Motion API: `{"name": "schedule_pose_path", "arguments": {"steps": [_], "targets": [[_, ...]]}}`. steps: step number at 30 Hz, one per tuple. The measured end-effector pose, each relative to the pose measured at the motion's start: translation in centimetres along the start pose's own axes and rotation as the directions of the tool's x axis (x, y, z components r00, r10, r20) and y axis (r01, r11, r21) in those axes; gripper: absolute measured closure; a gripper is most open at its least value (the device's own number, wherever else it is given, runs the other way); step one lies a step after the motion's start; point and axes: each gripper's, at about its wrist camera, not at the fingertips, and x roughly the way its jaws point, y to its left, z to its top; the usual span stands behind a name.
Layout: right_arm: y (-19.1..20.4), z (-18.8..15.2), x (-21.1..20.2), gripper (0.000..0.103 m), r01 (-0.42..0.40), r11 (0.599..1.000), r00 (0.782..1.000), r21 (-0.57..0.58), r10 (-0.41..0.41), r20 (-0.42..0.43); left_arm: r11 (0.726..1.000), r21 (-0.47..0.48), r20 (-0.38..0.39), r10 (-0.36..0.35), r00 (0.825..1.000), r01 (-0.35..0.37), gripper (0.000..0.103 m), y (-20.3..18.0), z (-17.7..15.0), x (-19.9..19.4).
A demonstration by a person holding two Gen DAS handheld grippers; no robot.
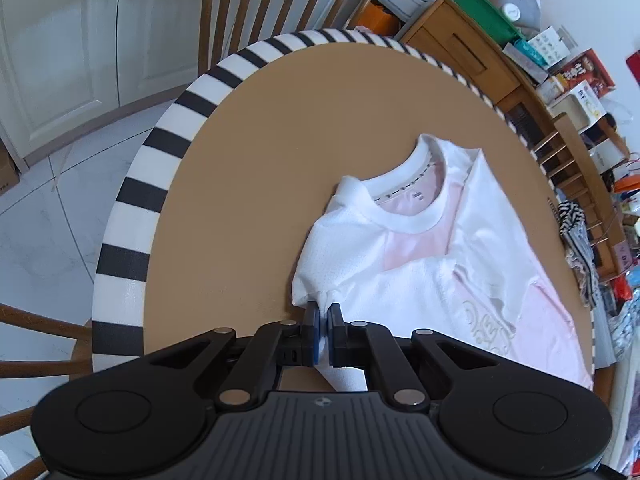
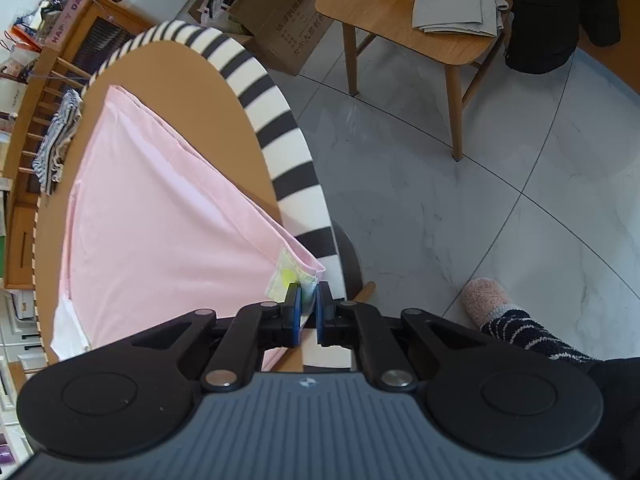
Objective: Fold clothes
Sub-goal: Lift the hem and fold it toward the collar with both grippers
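Cluttered home room: round tan table (image 1: 280, 128) with black-and-white striped rim, white cabinets and wooden chair backs behind, a sideboard (image 1: 452, 46) piled with boxes and bags, grey marble-look floor tiles.

Pink-and-white T-shirt (image 1: 432, 248) flat on the table, toward the right half in the left wrist view, white collar (image 1: 416, 184) pointing to the far edge. Both white sleeves already folded in over the pink chest, right one lying diagonally across the printed logo. In the right wrist view, pink lower body (image 2: 160, 208) spread out long toward the far rim, hem corner with the care label (image 2: 286, 276) hanging just at the near striped edge.

Left gripper (image 1: 325, 312) clenched on a bunched bit of white fabric at the shoulder/sleeve fold, cloth pinched between the blue pads and trailing under the jaws. Right gripper (image 2: 307, 300) clamped on the hem corner, right at the care label, fabric visible in the narrow gap.

Progress, judged: side folds done, about halfway. Left to do: likely a lengthwise or bottom-to-top fold using the two gripped points, then flattening. Shirt body still full length, no crosswise fold visible.

Outward: striped garment (image 2: 60, 140) draped on a rack beyond the table; wooden stool (image 2: 420, 20) with grey folded cloth; person's foot in a fuzzy pink slipper (image 2: 486, 298) on the floor at right.
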Motion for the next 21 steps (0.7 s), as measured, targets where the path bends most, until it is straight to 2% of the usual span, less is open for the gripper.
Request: {"name": "schedule_pose_path", "arguments": {"steps": [7, 12, 16, 21], "targets": [[4.1, 2.2, -2.6, 0.096, -0.096, 0.995, 0.995, -0.039, 0.098, 0.033, 0.993, 0.002, 0.029, -0.118, 0.993, 0.118, 0.099, -4.3, 3.0, -1.1], [8.3, 5.6, -2.4, 0.096, -0.156, 0.987, 0.986, -0.037, 0.157, 0.046, 0.985, -0.012, 0.036, -0.170, 0.985, 0.171, 0.099, -8.8, 6.3, -0.3], [12.7, 9.8, -0.8, 0.096, -0.188, 0.981, 0.980, -0.044, 0.190, 0.054, 0.986, -0.013, 0.067, -0.166, 0.984, 0.168, 0.099, -13.9, 9.8, 1.7], [19.6, 16.3, 4.3, 0.096, -0.191, 0.979, 0.980, -0.070, 0.194, 0.041, 0.994, -0.048, 0.052, -0.098, 0.994, 0.100, 0.099, -20.7, 13.3, 8.3]]}}
